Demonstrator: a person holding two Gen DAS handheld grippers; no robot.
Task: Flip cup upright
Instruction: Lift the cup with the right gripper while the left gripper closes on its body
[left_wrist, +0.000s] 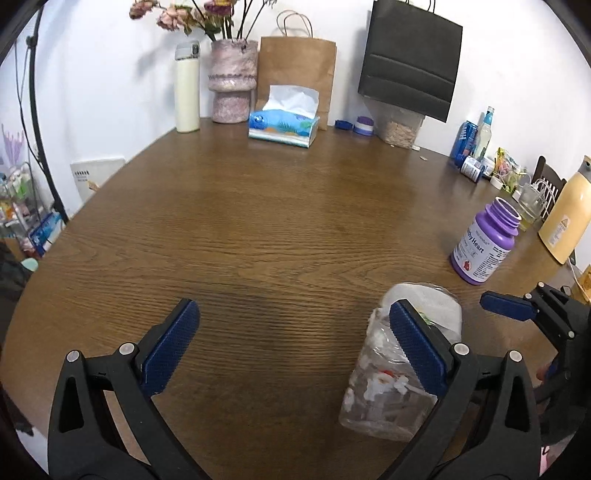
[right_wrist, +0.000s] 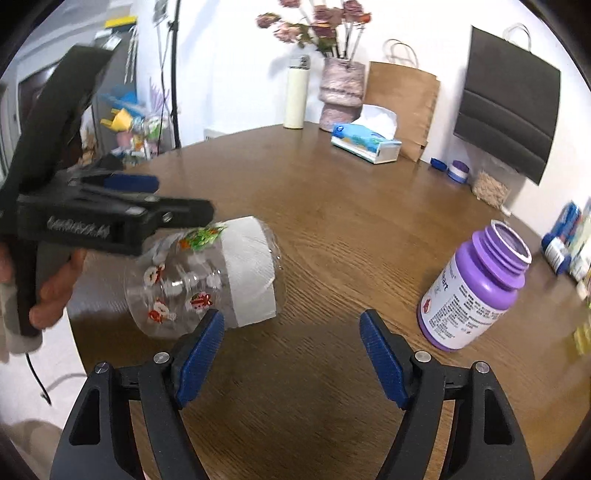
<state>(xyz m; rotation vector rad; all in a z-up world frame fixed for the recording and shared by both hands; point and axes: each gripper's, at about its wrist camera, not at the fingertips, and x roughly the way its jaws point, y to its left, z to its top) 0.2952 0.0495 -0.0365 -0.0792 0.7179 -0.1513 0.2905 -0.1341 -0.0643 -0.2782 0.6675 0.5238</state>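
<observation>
Cup (right_wrist: 207, 280) is lying on its side on the wooden table (right_wrist: 332, 221), near the edge closest to you. Clear plastic, printed with red, white and green festive stickers, with a band of white paper (right_wrist: 251, 273) stuffed in at one end. No readable writing on it. Its long axis is running roughly level with the tabletop; in the right wrist view the paper end is pointing right, toward the middle of the table, and the other end is pointing back toward your left hand (right_wrist: 55, 291).

Your left gripper (left_wrist: 291, 343) is sitting wide open, bare table between its blue pads. Its right finger (left_wrist: 417, 347) is overlapping the cup (left_wrist: 391, 369) in the left wrist view; whether it is touching, I cannot tell. From the right wrist view the same tool (right_wrist: 110, 214) is hanging just above the cup, fingers pointing toward the table's middle, and your left hand is wrapping the grip.

Your right gripper (right_wrist: 291, 343) is also gaping wide, holding nothing, aimed level over the table. Its left pad (right_wrist: 201, 350) is just in front of the cup's lower edge.

Purple bottle (right_wrist: 476, 291) is standing upright to the right, uncapped, well apart from the cup. The label is reading "Heart" in the left wrist view; the rest is too small to make out.
</observation>
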